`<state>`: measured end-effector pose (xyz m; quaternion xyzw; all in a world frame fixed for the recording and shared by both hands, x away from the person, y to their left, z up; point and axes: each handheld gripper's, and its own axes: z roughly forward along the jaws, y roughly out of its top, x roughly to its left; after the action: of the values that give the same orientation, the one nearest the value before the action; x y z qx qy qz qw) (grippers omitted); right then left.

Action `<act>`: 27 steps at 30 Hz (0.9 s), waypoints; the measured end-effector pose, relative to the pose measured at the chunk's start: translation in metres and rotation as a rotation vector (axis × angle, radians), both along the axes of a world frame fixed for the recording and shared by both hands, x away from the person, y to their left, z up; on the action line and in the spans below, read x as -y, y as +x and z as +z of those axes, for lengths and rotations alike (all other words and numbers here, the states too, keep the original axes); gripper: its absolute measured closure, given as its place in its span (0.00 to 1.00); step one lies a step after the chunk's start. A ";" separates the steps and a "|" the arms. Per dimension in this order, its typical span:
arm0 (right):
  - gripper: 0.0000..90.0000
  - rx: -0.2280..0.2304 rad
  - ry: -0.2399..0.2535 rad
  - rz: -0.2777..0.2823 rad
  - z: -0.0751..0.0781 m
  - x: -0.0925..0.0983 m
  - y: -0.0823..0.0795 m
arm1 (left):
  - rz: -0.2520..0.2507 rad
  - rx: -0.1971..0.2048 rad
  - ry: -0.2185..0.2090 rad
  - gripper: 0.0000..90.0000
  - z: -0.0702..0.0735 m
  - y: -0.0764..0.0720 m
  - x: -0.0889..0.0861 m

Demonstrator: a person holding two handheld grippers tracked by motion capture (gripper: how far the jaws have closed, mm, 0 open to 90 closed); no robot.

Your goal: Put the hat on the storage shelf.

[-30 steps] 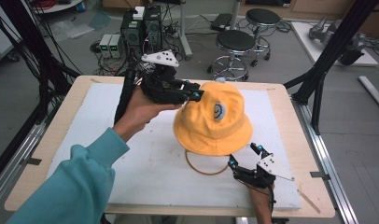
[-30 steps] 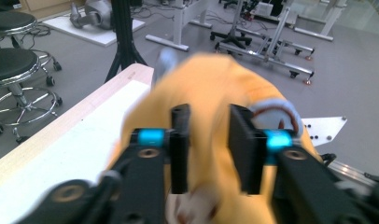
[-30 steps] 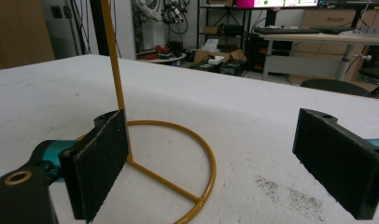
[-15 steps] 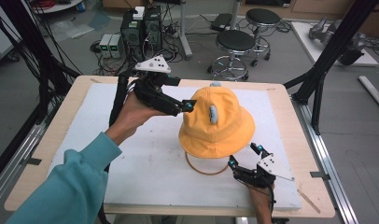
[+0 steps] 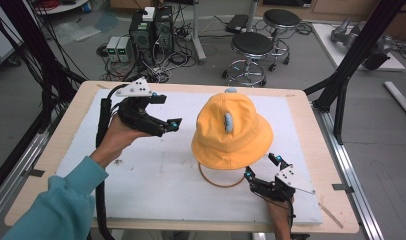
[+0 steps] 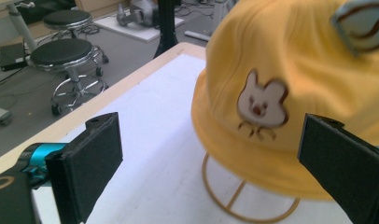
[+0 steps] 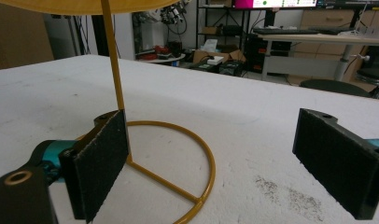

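Observation:
A yellow bucket hat [image 5: 231, 132] sits on a yellow wire stand [image 5: 221, 179] in the middle of the white mat. It has a bunny patch [image 6: 261, 100] on the side and a pale blue ear [image 5: 228, 121]. My left gripper [image 5: 168, 111] hovers open to the left of the hat, clear of it; in the left gripper view the hat [image 6: 290, 84] lies ahead between the spread jaws. My right gripper [image 5: 261, 166] rests open low on the mat at the hat's front right. Its left pad [image 7: 101, 163] is close to the stand's pole [image 7: 114, 60] and base ring [image 7: 178, 154].
The white mat [image 5: 156, 180] covers a wooden table [image 5: 318, 150]. Black frame posts [image 5: 343, 80] rise at the table's right and left. Behind the table stand two stools [image 5: 251, 47] and computer boxes [image 5: 151, 27] with cables on the floor.
My left gripper let go of the hat and drew back to the left. The hat settled level on the stand. The right gripper stayed put.

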<state>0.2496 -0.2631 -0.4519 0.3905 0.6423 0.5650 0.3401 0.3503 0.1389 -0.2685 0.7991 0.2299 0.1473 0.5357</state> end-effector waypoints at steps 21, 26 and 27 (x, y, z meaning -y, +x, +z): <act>0.11 0.006 0.000 -0.005 0.000 0.000 0.000 | 0.140 0.007 -0.037 0.08 -0.087 -0.020 -0.081; 0.11 0.006 -0.002 -0.005 0.000 0.000 0.000 | 0.193 0.014 -0.058 0.08 -0.113 -0.031 -0.108; 0.11 0.005 -0.002 -0.005 0.000 0.000 0.000 | 0.210 0.030 -0.080 0.08 -0.122 -0.035 -0.116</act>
<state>0.2494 -0.2631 -0.4519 0.3904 0.6410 0.5645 0.3436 0.3152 0.2547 -0.3901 0.7463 0.3100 0.2051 0.5522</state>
